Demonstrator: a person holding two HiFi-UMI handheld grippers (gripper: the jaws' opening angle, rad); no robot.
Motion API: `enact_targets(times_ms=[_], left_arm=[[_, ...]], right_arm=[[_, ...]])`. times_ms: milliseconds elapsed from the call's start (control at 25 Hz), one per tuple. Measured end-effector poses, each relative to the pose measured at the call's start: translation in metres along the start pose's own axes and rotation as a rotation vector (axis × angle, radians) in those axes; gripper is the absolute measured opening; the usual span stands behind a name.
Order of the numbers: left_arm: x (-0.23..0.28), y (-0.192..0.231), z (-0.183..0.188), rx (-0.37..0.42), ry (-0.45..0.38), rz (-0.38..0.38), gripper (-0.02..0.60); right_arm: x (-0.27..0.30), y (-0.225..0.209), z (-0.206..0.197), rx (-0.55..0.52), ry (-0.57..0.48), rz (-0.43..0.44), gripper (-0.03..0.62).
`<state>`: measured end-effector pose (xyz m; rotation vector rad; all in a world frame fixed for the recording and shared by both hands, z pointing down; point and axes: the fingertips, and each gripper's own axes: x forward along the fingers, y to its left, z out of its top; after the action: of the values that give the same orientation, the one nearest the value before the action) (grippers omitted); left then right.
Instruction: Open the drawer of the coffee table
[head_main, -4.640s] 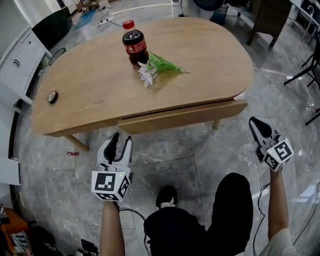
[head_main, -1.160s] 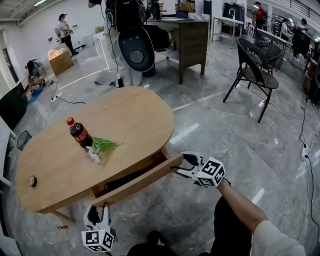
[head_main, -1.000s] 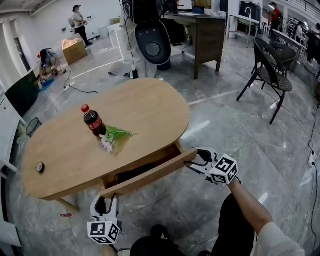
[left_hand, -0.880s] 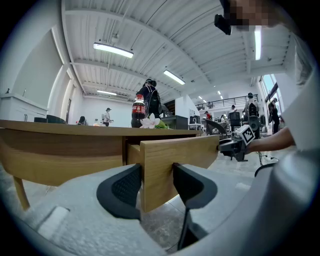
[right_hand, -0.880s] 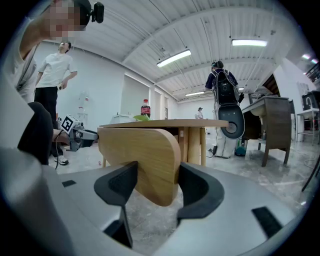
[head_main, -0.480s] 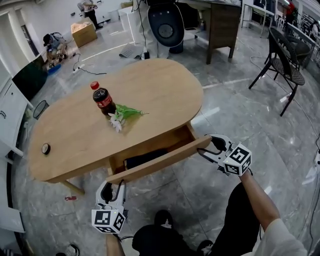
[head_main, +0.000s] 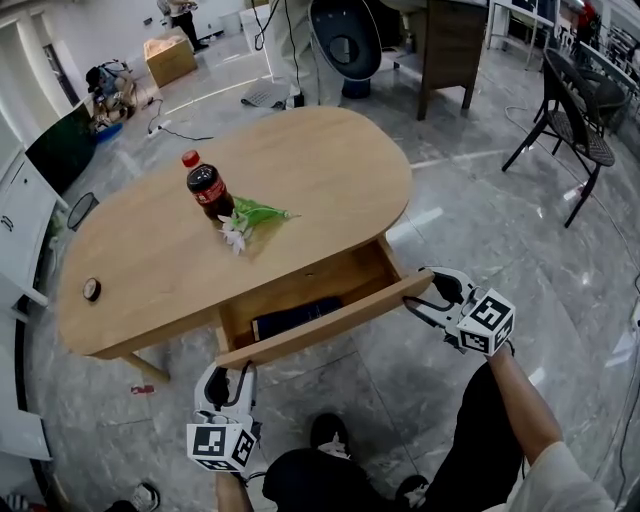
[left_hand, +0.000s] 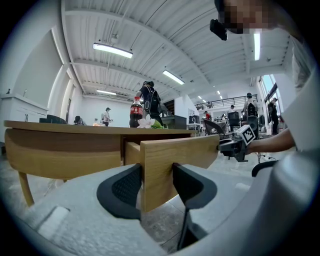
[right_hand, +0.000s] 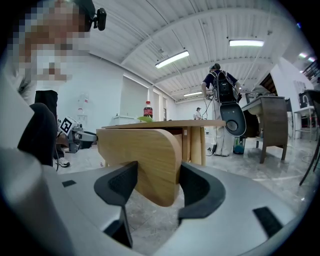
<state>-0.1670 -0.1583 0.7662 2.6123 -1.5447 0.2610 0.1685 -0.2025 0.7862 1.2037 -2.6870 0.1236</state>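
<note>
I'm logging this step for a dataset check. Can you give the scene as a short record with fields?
drawer: open, pulled out from under the coffee table
drawer front: held at both ends
left tongs: shut on the drawer front's left end
right tongs: shut on its rounded right end
inside drawer: one dark flat item
on table: soda bottle upright, flowers lying beside it, small round object near the left end in the head view

The right gripper (right_hand: 157, 176) has its fingers (right_hand: 120, 185) clamped on the rounded drawer front (right_hand: 142, 152).
</note>
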Motion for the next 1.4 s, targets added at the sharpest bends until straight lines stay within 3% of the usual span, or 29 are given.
enact_targets(times_ms=[1400], left_arm=[[-0.044, -0.032, -0.014, -0.028, 0.045, -0.032, 0.202]], right_arm=[[-0.043, 0.037, -0.018, 0.003, 0.009, 0.007, 0.265]])
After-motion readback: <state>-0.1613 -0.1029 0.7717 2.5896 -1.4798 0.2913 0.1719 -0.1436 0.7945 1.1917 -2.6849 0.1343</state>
